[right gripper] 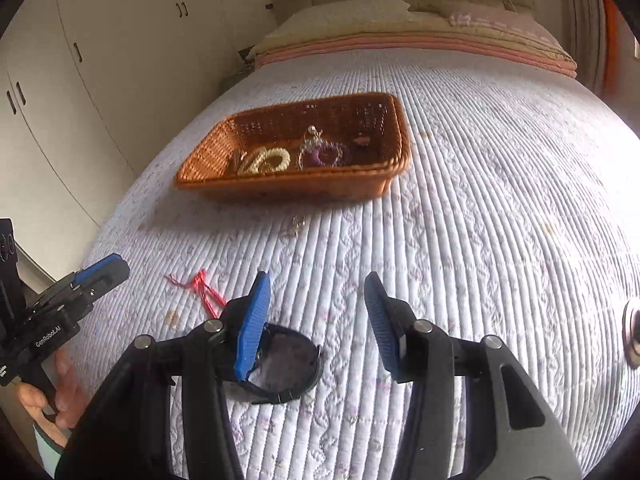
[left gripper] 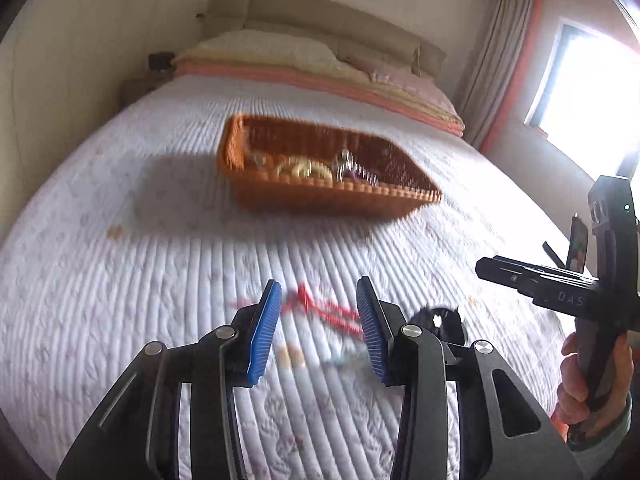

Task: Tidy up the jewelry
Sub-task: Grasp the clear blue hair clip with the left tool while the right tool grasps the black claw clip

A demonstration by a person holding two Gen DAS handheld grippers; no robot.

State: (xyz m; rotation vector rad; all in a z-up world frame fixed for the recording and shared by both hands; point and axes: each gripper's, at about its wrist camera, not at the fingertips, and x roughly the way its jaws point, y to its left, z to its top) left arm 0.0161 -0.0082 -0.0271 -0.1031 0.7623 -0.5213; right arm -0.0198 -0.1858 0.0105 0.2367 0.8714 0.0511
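An orange woven basket (left gripper: 280, 192) (right gripper: 280, 188) sits on the white quilted bed. It holds a cream bead bracelet (right gripper: 268, 160) (left gripper: 300, 168) and a purple and silver piece (right gripper: 324, 154) (left gripper: 352, 168). A red cord (left gripper: 320, 308) (right gripper: 204, 290) lies on the quilt just beyond my left gripper (left gripper: 318, 324), which is open and empty above it. A black bangle (right gripper: 288, 364) (left gripper: 440, 320) lies under my right gripper (right gripper: 316, 320), which is open and empty. A small gold piece (right gripper: 298, 224) lies on the quilt in front of the basket.
Pillows and a folded blanket (right gripper: 420, 36) lie at the head of the bed. White wardrobe doors (right gripper: 60, 100) stand on the left. A bright window (left gripper: 592, 88) and a curtain are on the right. A metal object (right gripper: 632, 336) shows at the right edge.
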